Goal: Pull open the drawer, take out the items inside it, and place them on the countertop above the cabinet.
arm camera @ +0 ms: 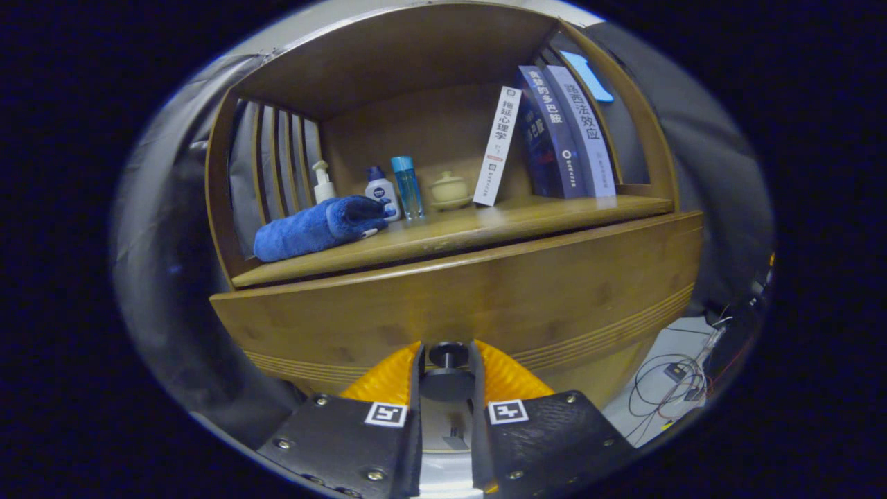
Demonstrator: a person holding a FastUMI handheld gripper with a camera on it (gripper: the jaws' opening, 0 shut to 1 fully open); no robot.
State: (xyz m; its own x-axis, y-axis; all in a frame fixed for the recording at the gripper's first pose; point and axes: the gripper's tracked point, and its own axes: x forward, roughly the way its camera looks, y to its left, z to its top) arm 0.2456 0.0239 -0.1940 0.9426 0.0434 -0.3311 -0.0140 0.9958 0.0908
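Claw (pixel 448 371) is closing narrow w/ both fingers pressing the drawer knob (pixel 447 367). Wooden drawer (pixel 485 298) is looking stiff & heavy; the small round knob, prob slippery, is the only hold.

Gripper (pixel 447 364) fingers seemingly clamping drawer knob (pixel 447 355), towel (pixel 319 227) on countertop (pixel 485 225), books (pixel 565 132) rightward

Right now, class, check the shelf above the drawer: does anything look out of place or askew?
Slightly. The white book leans alone, apart from the two dark books, and the blue towel overhangs the countertop edge. The gripper closes around the drawer knob.
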